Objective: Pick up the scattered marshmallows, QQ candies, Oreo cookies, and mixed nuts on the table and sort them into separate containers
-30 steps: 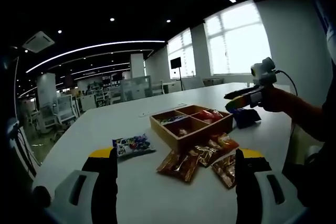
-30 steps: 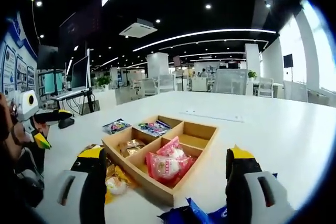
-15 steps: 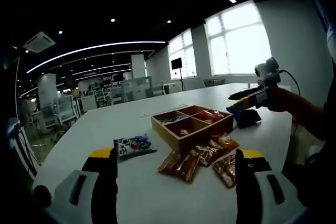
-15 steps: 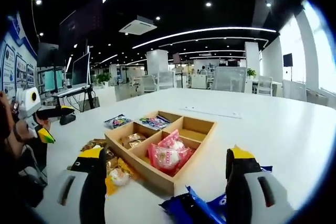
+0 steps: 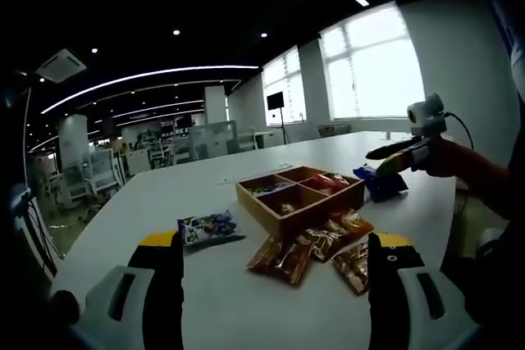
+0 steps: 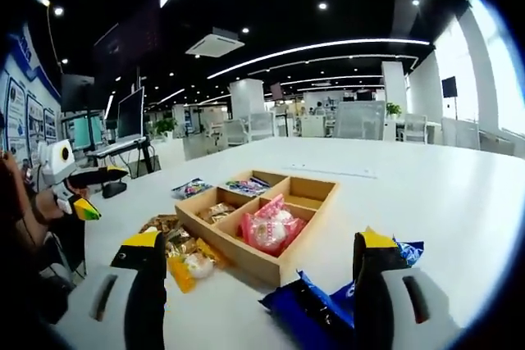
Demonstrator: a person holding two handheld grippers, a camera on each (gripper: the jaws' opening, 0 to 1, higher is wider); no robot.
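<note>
Both tongs sit apart with nothing between the jaws: left tongs (image 5: 275, 272) low in the left gripper view, right tongs (image 6: 254, 284) low in the right gripper view. The wooden tray (image 6: 246, 258) sits mid-frame on the white bench (image 6: 426, 202), split into four compartments. One compartment holds pink marshmallow packs (image 6: 271, 231), another a brownish packet, a far one some colourful packets, and the far right one looks bare. In the right gripper view the blue Oreo packs (image 6: 316, 313) lie at the lower centre, just beside the tray's near corner and between my right jaws' line of sight. I read these as the step in hand. The nut packets (image 6: 176, 247) are piled against the tray's left side, and one colourful candy packet (image 6: 190, 188) lies apart at the upper left of the tray. In the left gripper view that candy packet (image 5: 207, 226) is left of centre, nuts (image 5: 316, 243) are centre-right, and the other gripper hovers at the right edge over the blue packs (image 5: 381, 182). My plan is to drop the right tongs straight onto the topmost blue pack, pinch across its narrow middle rather than a crinkly end seam, and lift clear of the tray wall before swinging to the bare compartment. Risk: foil slips, or two packs come up together. The left tongs can take the lone candy packet in parallel.
</note>
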